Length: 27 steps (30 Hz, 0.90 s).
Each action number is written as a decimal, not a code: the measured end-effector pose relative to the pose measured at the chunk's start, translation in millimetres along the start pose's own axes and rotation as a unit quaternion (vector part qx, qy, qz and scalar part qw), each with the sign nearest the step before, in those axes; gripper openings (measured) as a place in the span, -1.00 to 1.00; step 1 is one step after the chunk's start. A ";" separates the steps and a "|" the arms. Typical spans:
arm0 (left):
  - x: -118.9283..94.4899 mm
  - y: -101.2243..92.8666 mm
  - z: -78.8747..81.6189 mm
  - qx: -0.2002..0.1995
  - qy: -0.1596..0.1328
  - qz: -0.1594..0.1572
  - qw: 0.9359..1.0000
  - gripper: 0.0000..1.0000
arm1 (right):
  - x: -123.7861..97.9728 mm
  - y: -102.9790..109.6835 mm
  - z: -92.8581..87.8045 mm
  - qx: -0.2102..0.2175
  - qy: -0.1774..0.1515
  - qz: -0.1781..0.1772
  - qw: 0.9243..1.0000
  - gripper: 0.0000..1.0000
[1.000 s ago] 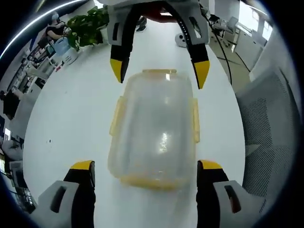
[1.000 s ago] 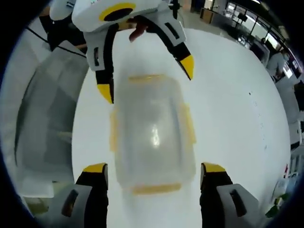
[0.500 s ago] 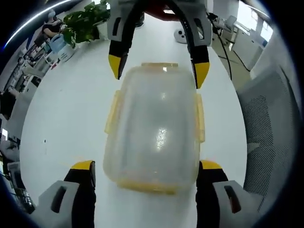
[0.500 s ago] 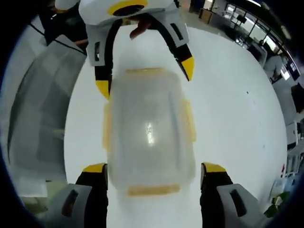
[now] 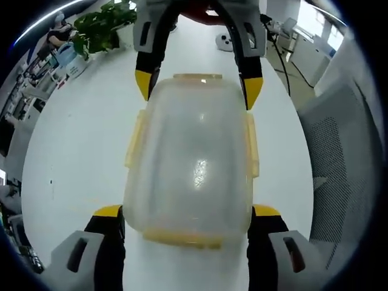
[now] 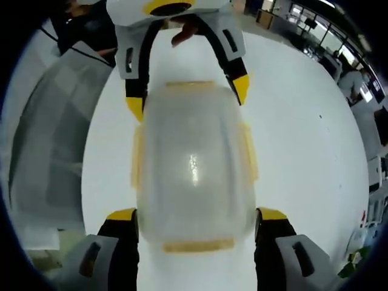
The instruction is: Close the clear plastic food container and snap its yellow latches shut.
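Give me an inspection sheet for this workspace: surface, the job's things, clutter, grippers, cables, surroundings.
Surface: white table, bare around the job.
Job's things: clear container lies between both grippers; yellow latches along its sides and ends; whether they are snapped cannot be told.
Clutter: small white object at the far end of the table.
Grippers: left gripper open, fingers either side of the near end; right gripper open, straddling the opposite end.
Cables: dark cable running off the table edge.
Surroundings: mesh chair, potted plant, office desks and people behind.
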<state>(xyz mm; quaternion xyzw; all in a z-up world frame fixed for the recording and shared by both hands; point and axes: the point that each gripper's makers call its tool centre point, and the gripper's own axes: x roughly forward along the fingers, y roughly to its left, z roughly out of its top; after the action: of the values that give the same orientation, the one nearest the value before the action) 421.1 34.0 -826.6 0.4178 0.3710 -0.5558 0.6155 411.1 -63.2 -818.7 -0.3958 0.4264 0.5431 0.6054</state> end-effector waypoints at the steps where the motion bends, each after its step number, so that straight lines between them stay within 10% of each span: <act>1: 0.4 0.2 0.2 0.001 0.000 0.000 1.000 0.69 | 0.3 -0.2 -0.2 0.000 0.000 0.000 1.000 0.58; 27: -1.0 -5.1 -3.4 -0.003 -0.008 0.000 1.000 0.67 | 2.3 6.1 2.8 0.001 -0.001 0.000 1.000 0.57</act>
<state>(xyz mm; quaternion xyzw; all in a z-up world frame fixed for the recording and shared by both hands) 415.9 37.3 -827.5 0.4118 0.3676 -0.5578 0.6199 405.3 -59.2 -820.0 -0.3944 0.4261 0.5434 0.6063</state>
